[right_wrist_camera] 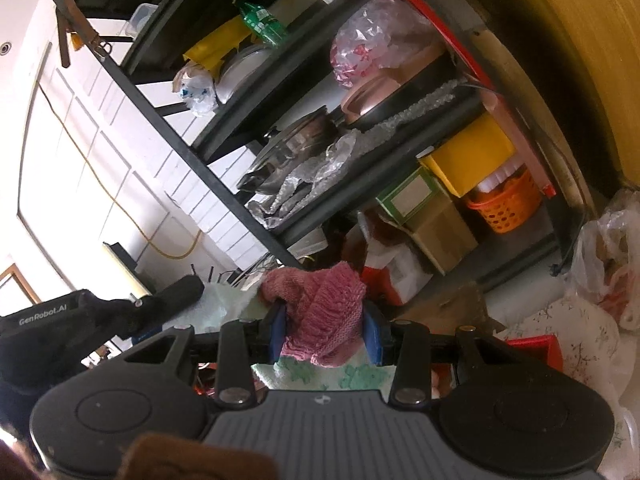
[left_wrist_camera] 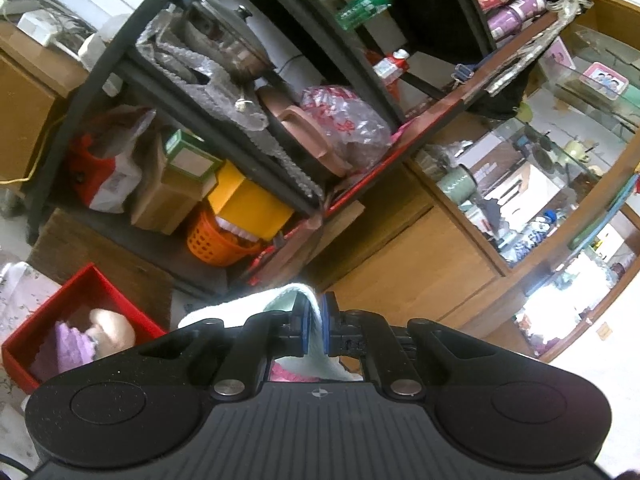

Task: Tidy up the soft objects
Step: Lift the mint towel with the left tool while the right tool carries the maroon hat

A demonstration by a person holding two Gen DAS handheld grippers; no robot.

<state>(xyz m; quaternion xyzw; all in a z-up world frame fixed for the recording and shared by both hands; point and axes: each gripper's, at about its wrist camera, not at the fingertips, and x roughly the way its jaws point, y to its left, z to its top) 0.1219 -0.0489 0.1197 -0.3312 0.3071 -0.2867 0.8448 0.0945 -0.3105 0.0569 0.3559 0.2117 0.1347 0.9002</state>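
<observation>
My left gripper (left_wrist_camera: 315, 322) is shut on a pale green and white cloth (left_wrist_camera: 248, 306), which drapes over its left finger and hangs down behind the jaws. In the right wrist view my right gripper (right_wrist_camera: 326, 334) is shut on a bunched pink knitted piece (right_wrist_camera: 324, 308), with the green-patterned cloth (right_wrist_camera: 340, 374) beneath it. The left gripper's black body (right_wrist_camera: 80, 320) shows at the left of that view. A red box (left_wrist_camera: 68, 308) at the lower left of the left wrist view holds a purple knitted item (left_wrist_camera: 70, 346) and a beige soft object (left_wrist_camera: 114, 330).
A black metal shelf rack (left_wrist_camera: 248, 152) stands ahead, packed with pots, plastic bags, boxes and an orange basket (left_wrist_camera: 218, 242). A wooden cabinet with glass shelves (left_wrist_camera: 520, 184) is to its right. White plastic bags (right_wrist_camera: 600, 248) lie at the right of the right wrist view.
</observation>
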